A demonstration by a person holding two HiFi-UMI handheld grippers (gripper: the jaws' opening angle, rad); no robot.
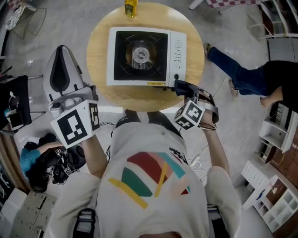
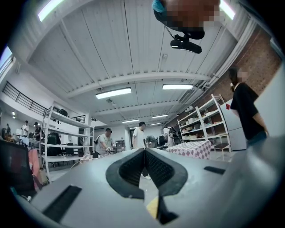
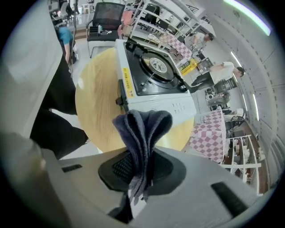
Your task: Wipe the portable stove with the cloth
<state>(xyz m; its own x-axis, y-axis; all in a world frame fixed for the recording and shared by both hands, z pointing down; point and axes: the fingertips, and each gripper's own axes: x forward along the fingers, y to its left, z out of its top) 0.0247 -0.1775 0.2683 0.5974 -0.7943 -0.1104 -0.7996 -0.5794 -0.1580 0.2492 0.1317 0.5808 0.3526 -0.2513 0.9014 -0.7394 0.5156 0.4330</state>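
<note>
My right tool (image 3: pixel 141 167) pinches the dark cloth (image 3: pixel 143 129) near the front corner of the stove (image 3: pixel 153 78) on the round worktop (image 3: pixel 95 107). My left tool (image 2: pixel 144 156) is pressed together and empty, aimed at the ceiling.

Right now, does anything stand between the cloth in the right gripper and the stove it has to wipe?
Nothing visible does. The right gripper is shut on the cloth at the front corner of the portable stove, whose top is bare. The yellow bottle stands past its far side, out of the path.

No legible print — yellow label (image 3: pixel 127 83) on stove (image 1: pixel 179 51) unreadable
</note>
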